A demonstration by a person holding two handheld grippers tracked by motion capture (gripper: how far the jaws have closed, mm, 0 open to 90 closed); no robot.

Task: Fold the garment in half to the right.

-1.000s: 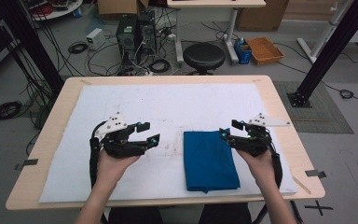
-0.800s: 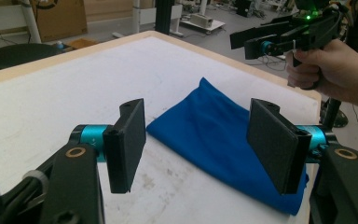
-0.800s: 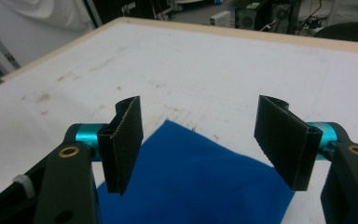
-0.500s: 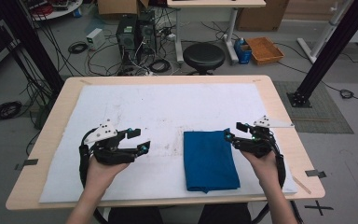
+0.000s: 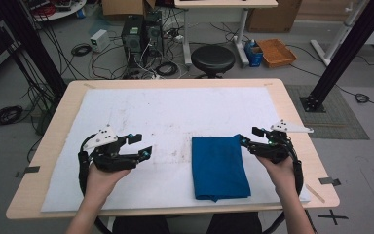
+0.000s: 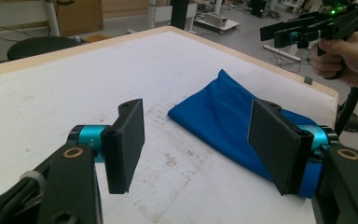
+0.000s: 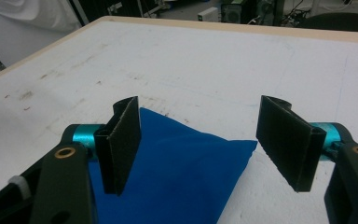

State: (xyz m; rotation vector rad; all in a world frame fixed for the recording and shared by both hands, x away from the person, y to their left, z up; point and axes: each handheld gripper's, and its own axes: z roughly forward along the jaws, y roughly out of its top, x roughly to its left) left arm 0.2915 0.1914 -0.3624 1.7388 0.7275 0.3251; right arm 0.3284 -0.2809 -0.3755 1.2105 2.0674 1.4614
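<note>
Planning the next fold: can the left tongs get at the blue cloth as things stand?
Probably yes. The left tongs stand open, and bare white mat lies between them and the folded blue cloth; nothing blocks the way.

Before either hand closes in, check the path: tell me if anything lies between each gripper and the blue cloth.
Nothing visible does. The blue cloth lies folded on the white mat. The right gripper is at its far right corner, jaws open. Between the left gripper, also open, and the cloth lies bare, stained mat.
</note>
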